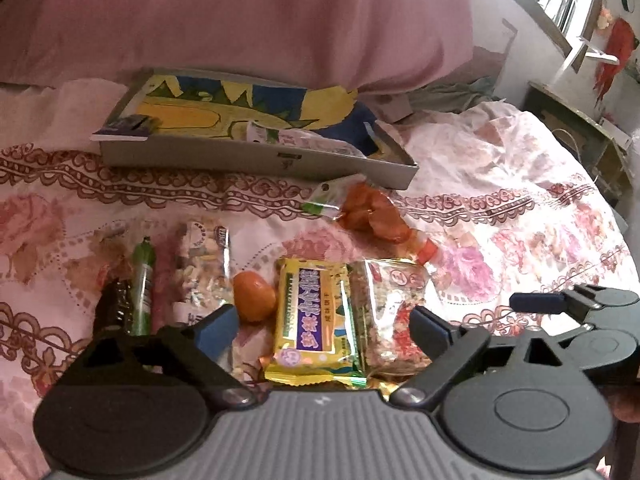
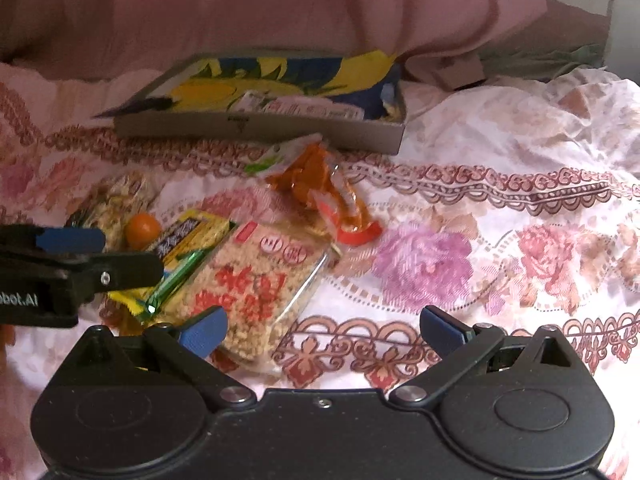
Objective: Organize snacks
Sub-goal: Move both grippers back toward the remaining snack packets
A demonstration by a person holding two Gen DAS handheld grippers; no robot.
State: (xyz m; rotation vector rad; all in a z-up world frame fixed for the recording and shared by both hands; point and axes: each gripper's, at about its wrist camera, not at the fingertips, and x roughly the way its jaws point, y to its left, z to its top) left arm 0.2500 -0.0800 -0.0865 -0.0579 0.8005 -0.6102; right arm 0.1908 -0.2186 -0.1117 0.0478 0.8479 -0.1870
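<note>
Several snacks lie on a floral bedsheet. A yellow biscuit pack (image 1: 316, 320) lies between the open fingers of my left gripper (image 1: 324, 326). Beside it are a clear rice-crisp pack (image 1: 394, 312), a small orange fruit (image 1: 253, 296), a green tube (image 1: 143, 280) and an orange snack bag (image 1: 372, 212). A grey box (image 1: 256, 160) with a yellow and blue lining holds a white packet (image 1: 296, 138). My right gripper (image 2: 322, 330) is open above the sheet, next to the rice-crisp pack (image 2: 260, 284). The biscuit pack (image 2: 188, 244) and the box (image 2: 260, 130) show there too.
A large pink pillow (image 1: 240, 16) lies behind the box. A nut-mix packet (image 1: 204, 256) lies at the left. The right gripper shows at the right edge of the left wrist view (image 1: 568, 308). A cabinet (image 1: 576, 128) stands beyond the bed at the right.
</note>
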